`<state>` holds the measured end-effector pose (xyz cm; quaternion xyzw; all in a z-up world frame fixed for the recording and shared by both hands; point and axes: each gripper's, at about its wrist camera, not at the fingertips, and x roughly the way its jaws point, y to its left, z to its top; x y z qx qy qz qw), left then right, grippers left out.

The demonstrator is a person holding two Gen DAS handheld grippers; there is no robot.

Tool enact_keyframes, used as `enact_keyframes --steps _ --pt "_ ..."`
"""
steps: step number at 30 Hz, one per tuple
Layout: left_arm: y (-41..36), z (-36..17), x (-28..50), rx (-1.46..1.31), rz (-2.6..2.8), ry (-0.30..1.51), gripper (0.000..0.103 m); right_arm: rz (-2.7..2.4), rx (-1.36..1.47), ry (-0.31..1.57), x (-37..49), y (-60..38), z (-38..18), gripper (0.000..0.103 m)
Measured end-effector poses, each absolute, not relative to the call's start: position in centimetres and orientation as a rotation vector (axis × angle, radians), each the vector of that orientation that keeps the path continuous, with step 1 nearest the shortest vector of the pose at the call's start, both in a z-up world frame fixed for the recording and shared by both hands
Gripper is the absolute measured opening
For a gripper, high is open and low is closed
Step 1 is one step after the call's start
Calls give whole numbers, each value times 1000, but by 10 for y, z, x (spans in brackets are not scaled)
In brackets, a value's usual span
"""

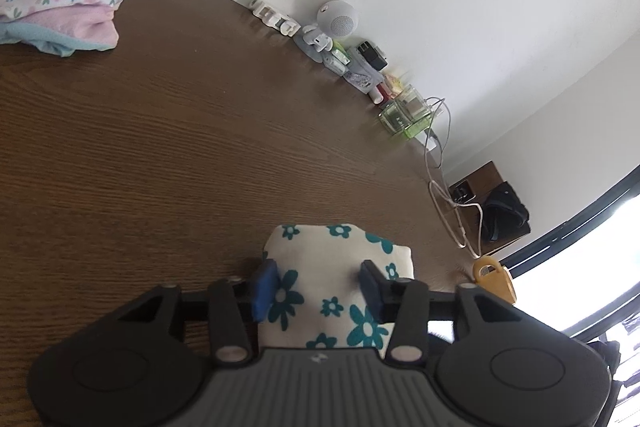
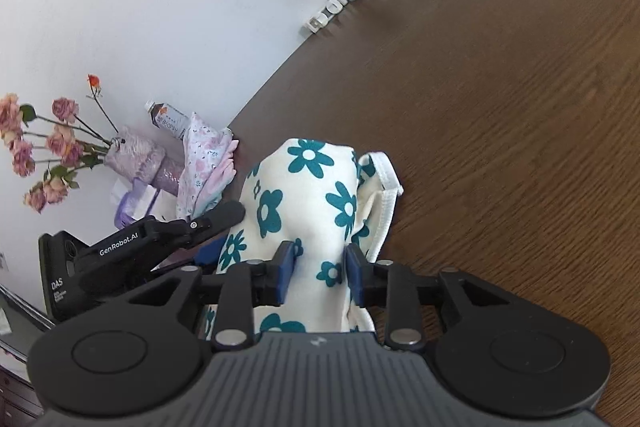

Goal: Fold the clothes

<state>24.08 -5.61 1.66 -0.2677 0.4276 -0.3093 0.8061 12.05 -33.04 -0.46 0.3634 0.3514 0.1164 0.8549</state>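
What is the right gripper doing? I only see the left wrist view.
Observer: The right gripper pinches the cloth between its pads.
Operator: Any loose edge?
Observer: Yes, a white hem sticks out of the bundle.
Operator: What's behind it?
Observer: A flower vase lying by the wall.

Matt cotton-like garment (image 2: pixel 308 195) — wood-grain table (image 1: pixel 160 147), low sheen.
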Motion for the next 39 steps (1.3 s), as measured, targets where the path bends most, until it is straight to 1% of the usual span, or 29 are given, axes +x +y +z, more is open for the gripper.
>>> enact_keyframes --steps 1,2,6,9,10,13,15,17,20,22,23,26,27,28,31,32,34,35,36,37,39 --pt "-55 17 242 -575 -657 913 54 246 756 717 122 -331 0 52" --pt "-54 17 243 -573 -648 911 55 245 751 700 124 -332 3 54" --pt "-55 11 254 -585 -646 933 55 224 761 703 148 -333 4 55" --pt "-58 5 262 -618 -677 954 50 210 774 710 166 -334 4 55" --pt "-59 5 262 -620 -687 950 44 212 794 724 169 -334 2 52" --pt "-59 7 257 -628 -712 925 42 212 841 709 168 -336 -1 33" --pt "-58 7 255 -641 -720 922 42 225 859 664 158 -338 1 27" --pt "-59 5 256 -641 -707 928 42 234 874 619 147 -340 4 26" --pt "-56 3 254 -630 -689 948 46 163 840 600 139 -342 -4 25" --pt "-52 3 252 -622 -687 961 54 125 820 608 139 -342 -11 25" --pt "-50 3 251 -618 -686 967 55 117 816 610 139 -343 -13 25" --pt "-41 4 246 -600 -707 974 62 126 828 613 138 -345 -13 36" --pt "-37 5 243 -592 -720 972 65 128 832 614 138 -345 -13 45" --pt "-35 5 242 -591 -725 966 68 131 836 615 137 -346 -13 51" --pt "-36 3 245 -607 -714 944 68 140 847 618 136 -347 -13 56" --pt "-39 1 249 -618 -715 939 68 143 851 619 135 -348 -13 56" --pt "-46 -1 254 -644 -729 936 64 149 859 621 134 -349 -13 56" --pt "-49 -2 256 -658 -746 943 59 152 863 622 134 -349 -13 55" --pt "-53 -3 258 -672 -763 949 45 157 874 627 135 -349 -14 46" --pt "-56 -2 257 -667 -771 943 45 168 896 637 136 -348 -15 32" --pt "-61 1 253 -646 -788 917 45 177 893 607 131 -344 -11 29"
